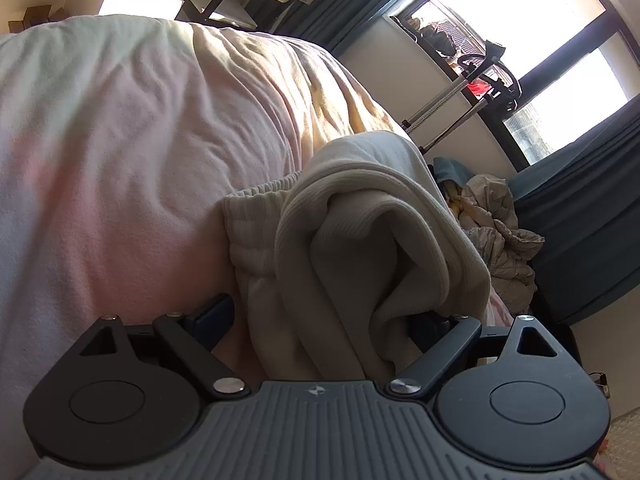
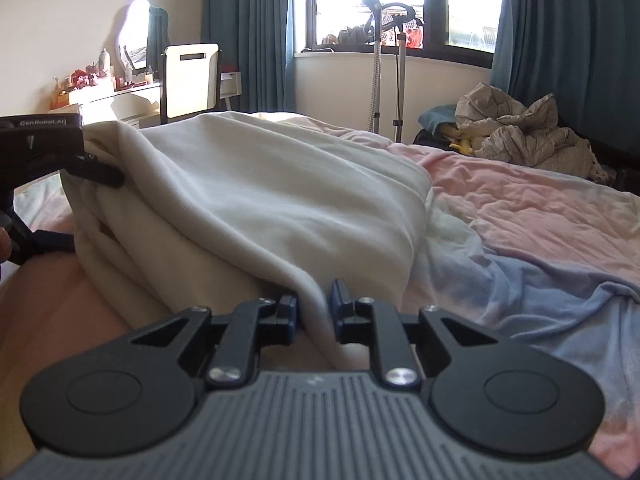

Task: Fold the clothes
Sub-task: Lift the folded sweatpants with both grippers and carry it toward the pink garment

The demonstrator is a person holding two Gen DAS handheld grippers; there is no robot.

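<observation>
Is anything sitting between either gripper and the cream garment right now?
Nothing visible. The cream garment already runs between the jaws of the right gripper, and a bunched ribbed edge fills the left gripper. Only bedding lies around it.

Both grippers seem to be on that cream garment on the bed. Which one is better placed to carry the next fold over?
Probably the left gripper: a thick bunch of the cream garment fills its jaws. The right gripper holds only one thin edge.

The cream garment (image 2: 256, 200) is soft matt knit cloth, its band (image 1: 256, 232) ribbed. Under the garment, the bedsheet (image 2: 520, 216) is thin wrinkled cloth. Both grippers, right (image 2: 314, 312) and left (image 1: 332, 320), are matt black plastic with shiny metal rivets.
</observation>
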